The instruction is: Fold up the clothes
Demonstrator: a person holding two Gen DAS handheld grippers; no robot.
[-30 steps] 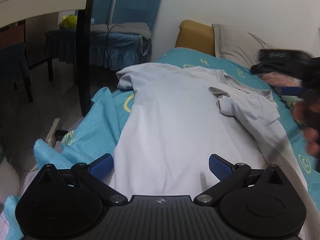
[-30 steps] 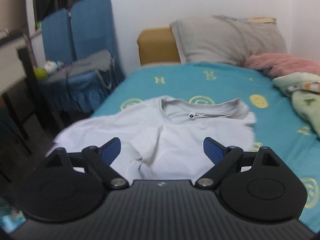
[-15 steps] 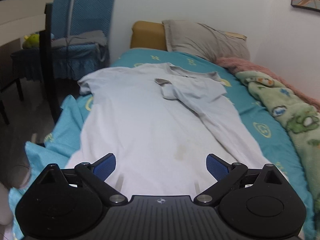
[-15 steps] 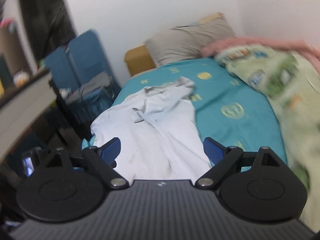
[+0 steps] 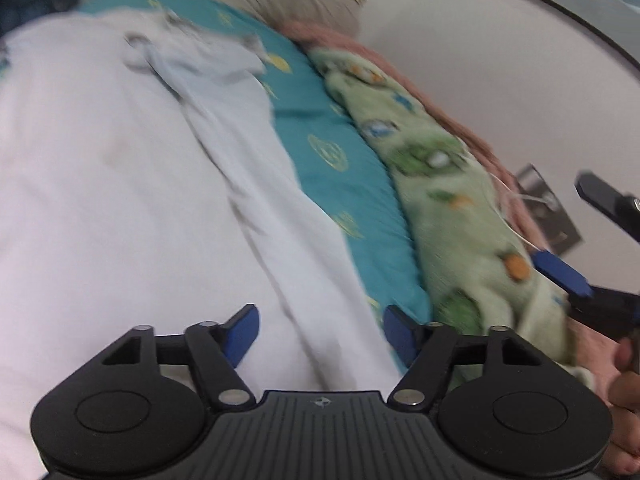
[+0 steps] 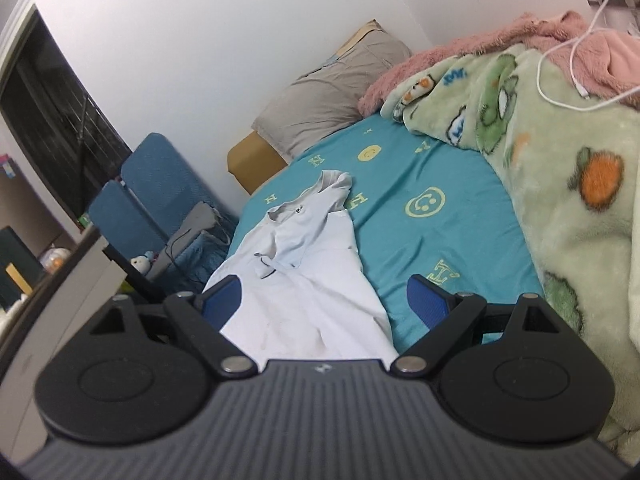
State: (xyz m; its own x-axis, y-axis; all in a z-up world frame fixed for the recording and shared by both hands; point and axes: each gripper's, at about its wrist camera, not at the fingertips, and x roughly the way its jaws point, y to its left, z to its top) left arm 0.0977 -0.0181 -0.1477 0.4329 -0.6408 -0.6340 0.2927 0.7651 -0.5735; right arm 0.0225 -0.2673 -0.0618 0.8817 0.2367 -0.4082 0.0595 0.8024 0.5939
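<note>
Both views swung rightward; left hand-held gripper (image 5: 320,334) narrowed over shirt (image 5: 120,184).

left gripper (image 5: 320,330): black ribbed body, blue pads, silver pivot screws
right gripper (image 6: 324,300): same black linkage, blue pads

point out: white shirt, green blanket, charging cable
white shirt (image 6: 312,300): right wrist view, on its body.
green blanket (image 6: 568,248): right wrist view, on the fleece beside the orange print.
charging cable (image 6: 560,46): right wrist view, on the loop over the pink blanket.
</note>
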